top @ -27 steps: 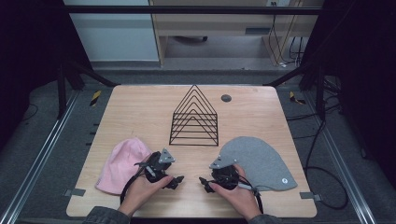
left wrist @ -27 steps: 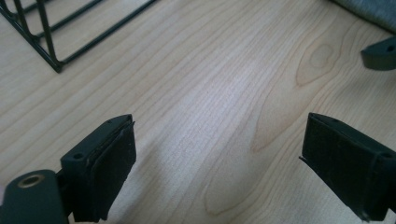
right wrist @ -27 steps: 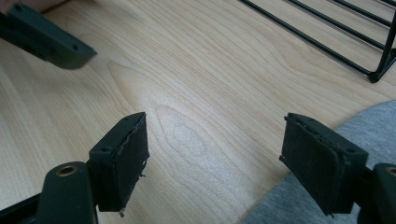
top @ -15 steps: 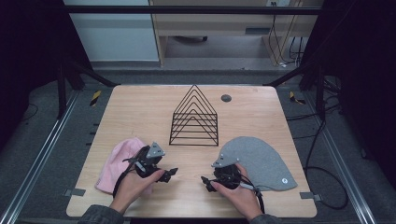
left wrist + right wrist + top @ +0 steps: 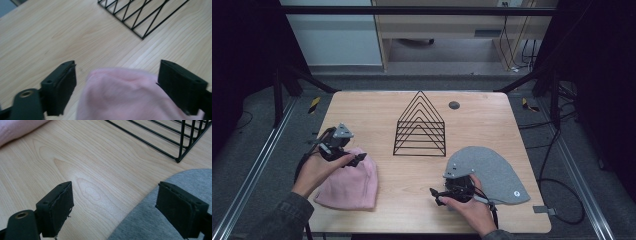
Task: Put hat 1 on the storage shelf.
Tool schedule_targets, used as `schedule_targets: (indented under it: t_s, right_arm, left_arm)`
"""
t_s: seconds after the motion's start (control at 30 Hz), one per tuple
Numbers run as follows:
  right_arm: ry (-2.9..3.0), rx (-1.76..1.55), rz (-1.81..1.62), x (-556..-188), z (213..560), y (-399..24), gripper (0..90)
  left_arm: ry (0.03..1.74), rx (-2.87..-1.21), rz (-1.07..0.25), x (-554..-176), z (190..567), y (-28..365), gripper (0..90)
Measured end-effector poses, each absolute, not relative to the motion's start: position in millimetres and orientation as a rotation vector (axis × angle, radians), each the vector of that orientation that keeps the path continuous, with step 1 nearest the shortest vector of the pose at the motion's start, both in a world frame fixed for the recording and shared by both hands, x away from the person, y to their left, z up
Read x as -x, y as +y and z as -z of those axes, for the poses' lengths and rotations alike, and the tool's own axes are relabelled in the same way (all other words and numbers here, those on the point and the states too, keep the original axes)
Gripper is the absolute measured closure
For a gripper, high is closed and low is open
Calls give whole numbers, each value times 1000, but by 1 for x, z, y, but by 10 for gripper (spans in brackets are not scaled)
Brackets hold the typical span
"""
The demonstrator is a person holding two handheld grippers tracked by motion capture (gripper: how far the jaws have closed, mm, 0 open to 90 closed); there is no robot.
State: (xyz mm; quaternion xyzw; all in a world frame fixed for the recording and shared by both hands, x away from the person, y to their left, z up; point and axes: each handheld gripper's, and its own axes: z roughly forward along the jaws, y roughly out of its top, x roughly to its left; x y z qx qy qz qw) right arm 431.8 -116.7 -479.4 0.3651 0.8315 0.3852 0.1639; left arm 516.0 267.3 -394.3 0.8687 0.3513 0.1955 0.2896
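While a person's two hands reach in from the near edge of a wooden tabletop point(image 5: 377, 107), the left claw point(image 5: 354, 160) hovers at the left, jaws spread wide and pinching nothing. A pink beanie point(image 5: 352, 182) lies flat just beneath and ahead of it; in the left gripper view the hat's rounded edge point(image 5: 125, 95) sits between the open jaws, untouched by either pad. That hat is nearer the left hand, its long axis running toward the tabletop's near edge. At the centre stands a black wire rack point(image 5: 421, 125) of nested triangles, its slots holding nothing. Further right, the right claw point(image 5: 437, 193) is also spread and empty, at the left edge of a grey beanie point(image 5: 494, 167), which lies flat toward the right; its fabric point(image 5: 160, 220) reaches partway between those jaws.
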Motion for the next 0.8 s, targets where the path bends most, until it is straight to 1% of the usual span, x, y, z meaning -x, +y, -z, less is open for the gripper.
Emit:
schedule_targets:
  t_s: [0.1,0.3,0.37,0.4,0.47,0.53,0.63,0.67,0.7,0.8]
  right_arm:
    - [2378,-1036,-1084,-432,479,-117,172]
    - [2364,-1057,-1087,-434,479,-122,207]
    - [2365,-1062,-1084,-434,479,-122,209]
    - [2364,-1058,-1081,-434,479,-122,211]
    - [2369,-1052,-1081,-433,479,-121,211]
    - [2374,-1048,-1075,-433,480,-119,212]
    - [2379,-1046,-1072,-433,480,-119,214]
    - [2383,-1046,-1068,-433,481,-119,215]
    - [2388,-1044,-1070,-433,481,-118,216]
    - [2389,-1043,-1068,-432,481,-118,220]
  left_arm:
    - [979,-2345,-534,-527,400,286,176]
    - [1041,-2323,-530,-533,406,308,223]
    - [1042,-2321,-516,-533,407,310,264]
    - [1045,-2322,-502,-533,408,312,264]
    - [1033,-2338,-466,-534,413,314,314]
    - [1030,-2336,-443,-533,418,315,326]
    - [1030,-2356,-432,-534,424,315,372]
    - [1040,-2350,-419,-534,427,316,372]
    - [1047,-2358,-398,-536,432,317,416]
    - [1044,-2383,-380,-537,437,317,470]
